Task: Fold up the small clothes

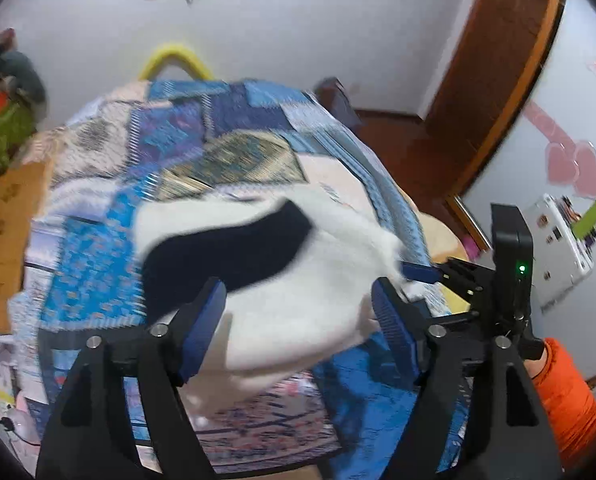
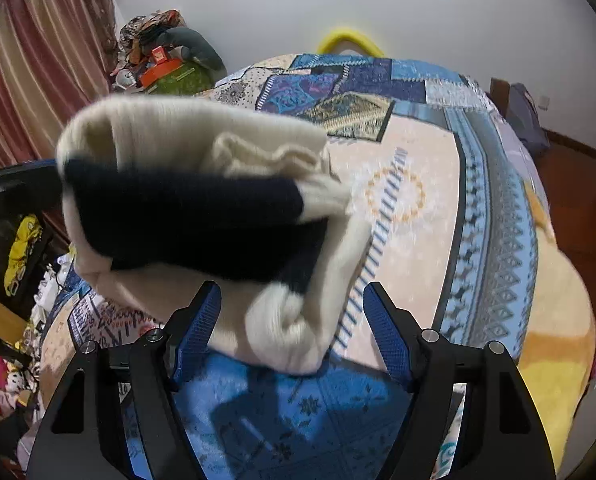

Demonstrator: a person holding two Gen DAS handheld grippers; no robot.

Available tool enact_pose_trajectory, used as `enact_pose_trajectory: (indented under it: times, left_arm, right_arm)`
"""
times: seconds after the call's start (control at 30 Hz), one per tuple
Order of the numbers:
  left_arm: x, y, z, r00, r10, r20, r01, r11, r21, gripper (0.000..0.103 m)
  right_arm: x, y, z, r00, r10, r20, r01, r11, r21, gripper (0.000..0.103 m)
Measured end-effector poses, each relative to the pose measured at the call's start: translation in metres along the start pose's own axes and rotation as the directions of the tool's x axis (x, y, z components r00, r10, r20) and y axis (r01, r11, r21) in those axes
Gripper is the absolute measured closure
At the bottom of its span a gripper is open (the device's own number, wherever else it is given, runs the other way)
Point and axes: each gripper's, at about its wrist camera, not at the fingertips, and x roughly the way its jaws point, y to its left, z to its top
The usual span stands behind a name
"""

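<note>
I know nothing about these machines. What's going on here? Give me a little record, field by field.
Place: a bed under a blue patchwork quilt
Garment: small cream knit with a dark navy band, blurred
Garment state: bunched, partly folded, on or just over the quilt
Left claw: open, fingers on either side of the garment
Right claw: open, garment's near end between its fingers
Holder: orange sleeve behind the right claw's handle
Background: yellow hoop past the bed's far end
</note>
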Motion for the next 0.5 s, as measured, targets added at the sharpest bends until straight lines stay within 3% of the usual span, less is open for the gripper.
enact_pose_trajectory:
  times: [0.13, 0.33, 0.43, 0.5]
  left_arm:
    - [-0.008, 0.039, 0.004, 0.996, 0.072, 0.058, -0.069, 0.996, -0.058, 0.014]
    - [0.042, 0.087, -0.008, 0.993, 0.087, -0.083, -0.094, 0.992, -0.083, 0.014]
    - [0.063, 0.087, -0.025, 0.987, 0.045, -0.154, -0.056, 0.996, -0.070, 0.015]
    - [0.069, 0.084, -0.032, 0.987, 0.029, -0.158, -0.038, 0.998, -0.054, 0.015]
  right_arm:
    - [0.010, -0.004, 0.009, 1.000, -0.007, -0.012, 0.007, 1.000, -0.015, 0.033]
    - [0.039, -0.022, 0.022, 0.998, -0.030, -0.048, 0.029, 0.999, -0.013, 0.033]
    - [0.046, -0.035, 0.031, 0.999, -0.027, -0.032, 0.028, 1.000, 0.012, 0.033]
    - [0.049, -0.041, 0.039, 0.999, -0.053, -0.007, 0.053, 0.998, 0.018, 0.033]
